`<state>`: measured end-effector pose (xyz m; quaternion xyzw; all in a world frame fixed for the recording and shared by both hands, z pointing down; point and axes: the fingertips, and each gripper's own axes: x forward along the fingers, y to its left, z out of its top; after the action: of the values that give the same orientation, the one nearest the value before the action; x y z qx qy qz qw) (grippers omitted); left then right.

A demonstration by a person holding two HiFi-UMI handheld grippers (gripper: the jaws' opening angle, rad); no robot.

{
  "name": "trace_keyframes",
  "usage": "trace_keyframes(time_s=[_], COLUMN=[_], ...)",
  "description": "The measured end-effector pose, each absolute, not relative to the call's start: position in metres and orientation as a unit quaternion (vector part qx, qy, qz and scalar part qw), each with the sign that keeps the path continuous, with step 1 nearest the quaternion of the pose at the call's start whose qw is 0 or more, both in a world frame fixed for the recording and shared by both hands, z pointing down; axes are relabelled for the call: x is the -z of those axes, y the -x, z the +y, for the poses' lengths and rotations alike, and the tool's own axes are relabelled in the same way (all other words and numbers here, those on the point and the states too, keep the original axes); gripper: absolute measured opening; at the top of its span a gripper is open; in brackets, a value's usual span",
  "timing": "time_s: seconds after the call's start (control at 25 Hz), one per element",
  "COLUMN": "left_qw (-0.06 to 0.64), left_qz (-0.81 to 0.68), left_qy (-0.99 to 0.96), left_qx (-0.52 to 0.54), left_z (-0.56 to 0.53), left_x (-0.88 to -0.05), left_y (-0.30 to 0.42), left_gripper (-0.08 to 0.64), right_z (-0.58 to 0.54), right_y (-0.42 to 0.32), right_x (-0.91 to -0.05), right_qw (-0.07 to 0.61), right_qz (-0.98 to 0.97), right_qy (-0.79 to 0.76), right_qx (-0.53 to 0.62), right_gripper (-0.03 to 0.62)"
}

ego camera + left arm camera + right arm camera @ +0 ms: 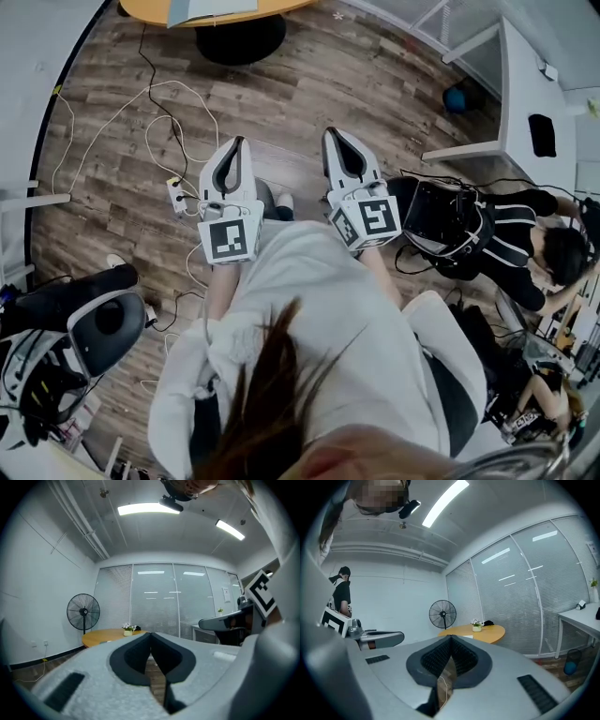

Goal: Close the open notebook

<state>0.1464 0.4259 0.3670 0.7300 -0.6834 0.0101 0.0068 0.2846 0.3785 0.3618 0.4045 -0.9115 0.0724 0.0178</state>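
Since I stand well apart from the round wooden counter (150,11), where pale sheets (211,7) may be the open notebook, my grey left claw (238,142) and right claw (334,133) hang level, both closed and empty

No readable text; only patterned square markers on the left gripper (240,142) and right gripper (329,131).

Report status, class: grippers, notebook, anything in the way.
Shut and empty: left gripper, right gripper, both level. No notebook made out. Loose cables on floor before table.
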Motion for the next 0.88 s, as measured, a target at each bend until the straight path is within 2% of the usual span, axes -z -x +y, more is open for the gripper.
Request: trace_keyframes(time_s=[0.52, 0.88], left_qw=[0.009, 0.013], left_qz=[-0.677, -0.663], left_qy=[-0.736, -0.748], left_qx=[-0.006, -0.001], left_z=[0.407, 0.330], left_x=[-0.373, -0.363], left_y=[-0.124, -0.070], left_gripper=[0.017, 0.017], right_z=[0.370, 0.298], right_y=[-0.268, -0.213], right_x=[-0.371, -0.362], right_qw=[0.027, 0.037], right_qz=[-0.906, -0.907], right_qy=[-0.414, -0.412], right_qx=[-0.079, -0.074], right_gripper=[0.003, 0.003])
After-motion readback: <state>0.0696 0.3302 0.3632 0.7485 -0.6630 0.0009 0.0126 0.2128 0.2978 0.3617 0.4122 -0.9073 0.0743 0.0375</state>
